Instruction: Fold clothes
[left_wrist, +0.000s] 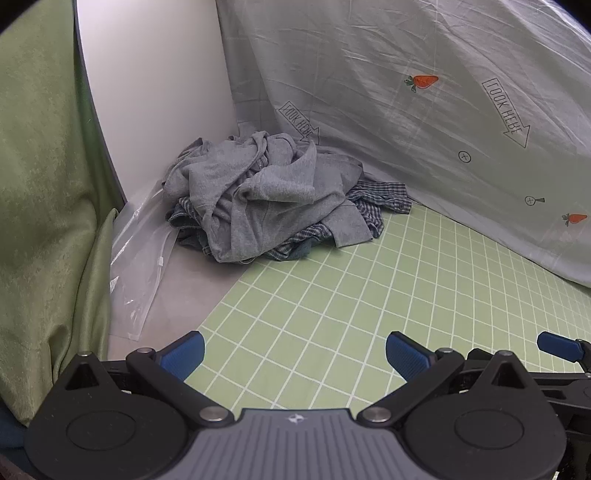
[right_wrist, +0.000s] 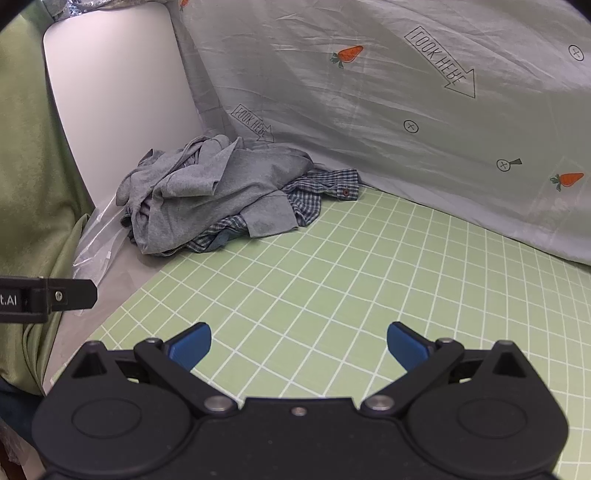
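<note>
Nothing folded yet. Crumpled heap of clothes, a grey knit jersey top (left_wrist: 266, 192) over a blue-white checked woven shirt (left_wrist: 384, 201), sits at the far left corner of the surface, all still to do. Left tool (left_wrist: 293, 354) and right tool (right_wrist: 299, 345) both hover with jaws spread fully wide, empty, well apart from the heap. Surface: pale green cloth with a white grid (left_wrist: 369, 295). A clear plastic bag (left_wrist: 140, 266) lies beside the heap; green curtain (left_wrist: 40, 184) left; grey carrot-print sheet (left_wrist: 424, 129) hangs behind.
</note>
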